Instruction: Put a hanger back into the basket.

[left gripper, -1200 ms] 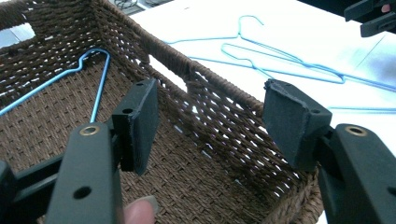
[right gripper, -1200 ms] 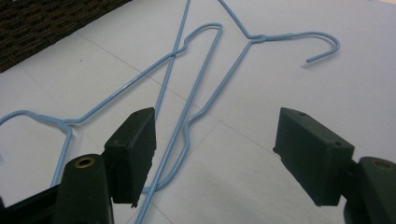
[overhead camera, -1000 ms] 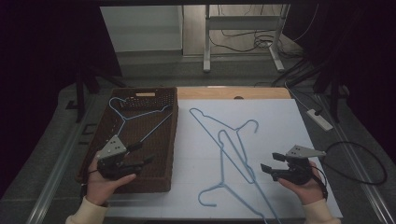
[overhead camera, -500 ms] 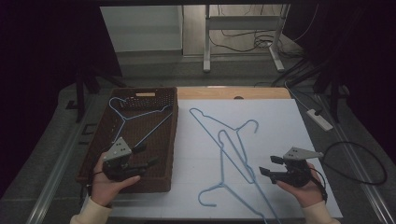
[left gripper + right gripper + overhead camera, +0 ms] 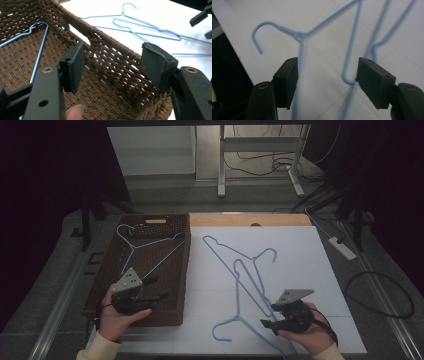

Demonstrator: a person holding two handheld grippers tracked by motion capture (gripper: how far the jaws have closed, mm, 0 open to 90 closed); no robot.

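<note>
Far left, the woven basket (image 5: 110, 270) sits on the table's left side with one blue hanger (image 5: 145, 251) already lying flat inside, hook toward the far left corner, so we read the job as moving hangers off the board and into that basket. Our left gripper (image 5: 159, 296) hovers over the basket's near end, jaws spread wide, nothing between them; in the left gripper view (image 5: 112, 67) they frame the basket's right wall, probably parked there out of the way and ready to help. Moving right, the white board (image 5: 310, 255) carries the remaining blue hangers (image 5: 250, 270), overlapped and tangled in a loose pile, one hook (image 5: 222, 332) pointing at the near edge. Our right gripper (image 5: 265, 322) sits low at the near right end of that pile. Its jaws have just been closing a little but are still spread; in the right gripper view (image 5: 327, 82) the wires run between them and no pad presses on any. We judge it is lining up on the nearest hanger's wire just below its hook (image 5: 265, 28), a sensible spot since the twisted neck gives a firm hold.
</note>
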